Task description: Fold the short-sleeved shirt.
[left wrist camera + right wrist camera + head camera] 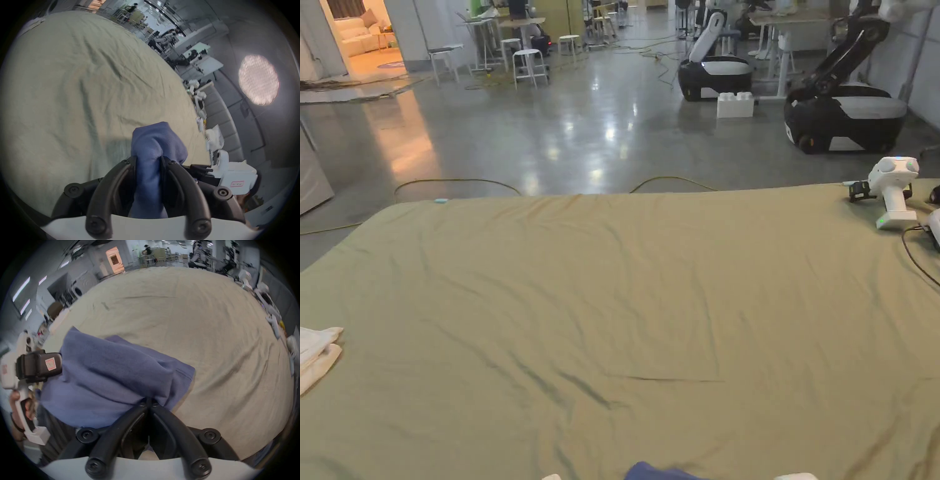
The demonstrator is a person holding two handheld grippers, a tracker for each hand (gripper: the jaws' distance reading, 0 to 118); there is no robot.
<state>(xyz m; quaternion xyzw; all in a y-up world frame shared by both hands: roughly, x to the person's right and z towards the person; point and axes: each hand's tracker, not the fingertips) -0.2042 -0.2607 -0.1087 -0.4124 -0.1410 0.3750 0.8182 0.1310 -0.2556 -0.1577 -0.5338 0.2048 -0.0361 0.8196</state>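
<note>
The blue short-sleeved shirt hangs bunched between both grippers, just above the near edge of the olive-covered table. My left gripper is shut on a thick fold of the blue shirt, the cloth running down between its jaws. My right gripper is shut on another edge of the shirt, jaws nearly touching. In the right gripper view the left gripper's white body sits at the left, held by a hand. A sliver of blue shirt peeks in at the bottom of the head view.
Folded white cloth lies at the table's left edge. A white handheld device with a cable stands at the far right corner. Beyond the table are a shiny grey floor, stools and dark robot bases.
</note>
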